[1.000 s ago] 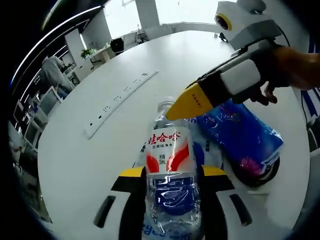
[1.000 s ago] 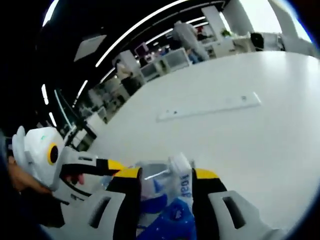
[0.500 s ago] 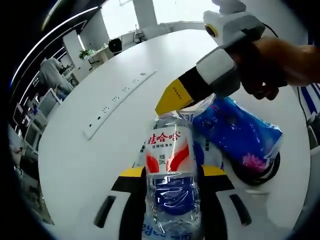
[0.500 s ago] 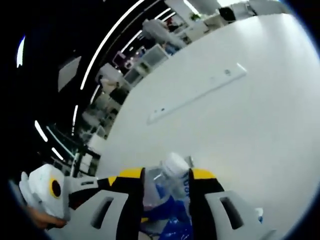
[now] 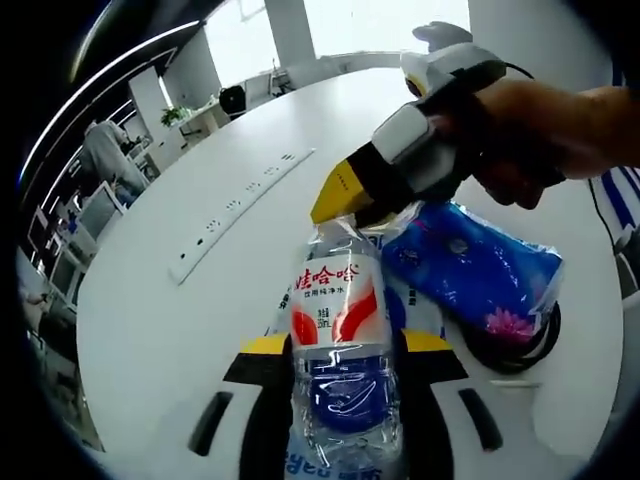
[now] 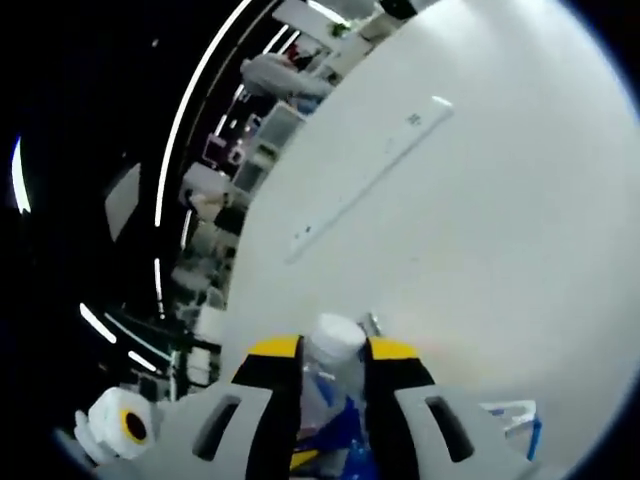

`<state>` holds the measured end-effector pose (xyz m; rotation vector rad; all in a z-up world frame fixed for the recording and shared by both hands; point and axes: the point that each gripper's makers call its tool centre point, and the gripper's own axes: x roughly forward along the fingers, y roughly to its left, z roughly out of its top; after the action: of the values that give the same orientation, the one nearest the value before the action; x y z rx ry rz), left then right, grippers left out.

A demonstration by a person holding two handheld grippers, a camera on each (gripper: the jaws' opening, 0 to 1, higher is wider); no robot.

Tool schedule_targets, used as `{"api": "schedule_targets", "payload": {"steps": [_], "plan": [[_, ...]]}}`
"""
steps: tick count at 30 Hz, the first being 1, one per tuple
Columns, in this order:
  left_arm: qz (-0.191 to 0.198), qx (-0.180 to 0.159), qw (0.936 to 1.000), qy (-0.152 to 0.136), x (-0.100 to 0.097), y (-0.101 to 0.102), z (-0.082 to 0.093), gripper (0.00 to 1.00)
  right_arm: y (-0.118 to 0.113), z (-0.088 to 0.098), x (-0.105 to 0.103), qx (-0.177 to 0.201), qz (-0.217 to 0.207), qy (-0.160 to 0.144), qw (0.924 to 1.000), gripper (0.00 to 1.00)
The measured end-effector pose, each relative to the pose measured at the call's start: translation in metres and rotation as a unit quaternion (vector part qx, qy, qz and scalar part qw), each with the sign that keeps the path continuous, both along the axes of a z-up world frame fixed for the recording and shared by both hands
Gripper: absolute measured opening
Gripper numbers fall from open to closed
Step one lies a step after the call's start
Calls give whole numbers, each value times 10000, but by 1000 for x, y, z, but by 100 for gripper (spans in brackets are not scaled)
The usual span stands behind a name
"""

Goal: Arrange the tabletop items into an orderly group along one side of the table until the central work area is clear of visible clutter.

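**Mia:** When you look along the left gripper (image 5: 345, 350) in the left gripper view, what is it doing?

**Ben:** Its two jaws are squeezed on the sides of a water bottle (image 5: 338, 330). The bottle has a red and white label. It points away from us, out over the white table (image 5: 160, 330).

**Mia:** And that yellow tip near the bottle's top?

**Ben:** That is the right gripper (image 5: 340, 195), with a hand (image 5: 545, 130) holding it. Its tip is right by the cap end of the bottle. Just beside the bottle lies a blue packet (image 5: 475, 270), on top of a black cable (image 5: 520, 355). A long white power strip (image 5: 240, 205) lies well apart, farther out on the table.

**Mia:** Now the right gripper view. What do you see?

**Ben:** The right gripper (image 6: 333, 350) has its jaws close on both sides of the bottle's white cap (image 6: 335, 335). I cannot tell if they press on it or just sit next to it. The left gripper (image 6: 190, 440) peeks in low on the left.

**Mia:** So which step is this?

**Ben:** I think they are moving the bottle to join the blue packet at the side. Next, it should be set down gently near the packet, so it does not roll or tip.
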<state>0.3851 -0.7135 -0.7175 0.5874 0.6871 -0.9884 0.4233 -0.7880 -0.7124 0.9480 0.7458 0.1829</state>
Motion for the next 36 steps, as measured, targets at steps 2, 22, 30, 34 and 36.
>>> {"api": "schedule_targets", "payload": {"steps": [2,22,30,34,36], "plan": [[40,-58,10000,-5,1,0,0,39,1,2,1,-12,-3,-40,10000,19],[479,-407,9980,-47,-5,7,12,40,14,53,-1,-1198,334,-1164,9854,18],[723,-586,9957,12,-7,14,17,41,30,73,-6,-1592,584,-1642,9718,17],[889,-733,9932,148,-11,16,18,42,39,81,-11,-1642,701,-1796,9674,16],[973,-755,9921,228,-11,18,14,43,35,81,-21,-2250,973,-1745,9536,0]]}}
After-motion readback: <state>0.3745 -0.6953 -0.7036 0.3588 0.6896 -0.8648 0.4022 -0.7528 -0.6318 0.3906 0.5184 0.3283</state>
